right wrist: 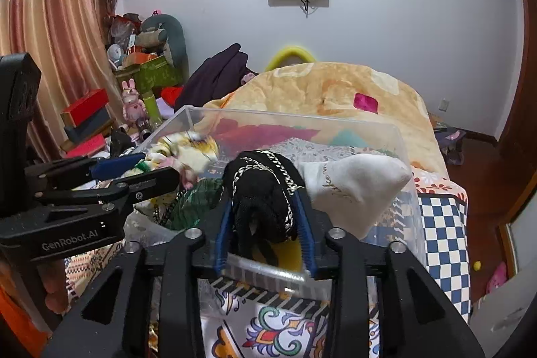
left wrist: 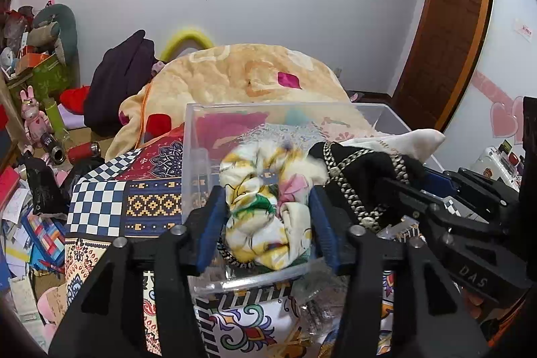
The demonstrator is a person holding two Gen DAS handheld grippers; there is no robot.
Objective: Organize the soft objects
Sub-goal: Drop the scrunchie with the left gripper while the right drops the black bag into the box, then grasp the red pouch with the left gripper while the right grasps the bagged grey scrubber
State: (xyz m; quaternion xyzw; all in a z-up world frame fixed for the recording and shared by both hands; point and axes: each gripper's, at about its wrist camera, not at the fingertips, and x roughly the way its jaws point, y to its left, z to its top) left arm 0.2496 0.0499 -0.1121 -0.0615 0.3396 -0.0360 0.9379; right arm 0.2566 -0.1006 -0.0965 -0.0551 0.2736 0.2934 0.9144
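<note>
A clear plastic box (left wrist: pixel 198 136) stands on the patterned bedspread; it also shows in the right wrist view (right wrist: pixel 396 136). My left gripper (left wrist: pixel 266 193) is shut on a floral yellow-and-white scrunchie (left wrist: pixel 265 207), held over the box's left side. My right gripper (right wrist: pixel 263 200) is shut on a black fabric piece with a silver chain (right wrist: pixel 261 187), over the box's near edge. A white sock (right wrist: pixel 355 187) lies against the box's right wall. The right gripper (left wrist: pixel 402 183) with the black piece (left wrist: pixel 355 170) shows in the left wrist view. The left gripper (right wrist: pixel 161 171) and scrunchie (right wrist: pixel 188 146) show in the right view.
A rolled beige blanket (left wrist: pixel 255 72) lies behind the box. A dark garment (left wrist: pixel 120 76) lies at the back left. Boxes, a pink rabbit figure (left wrist: pixel 32 116) and papers clutter the left. A wooden door (left wrist: pixel 449 32) stands on the right. Monitors hang on the wall.
</note>
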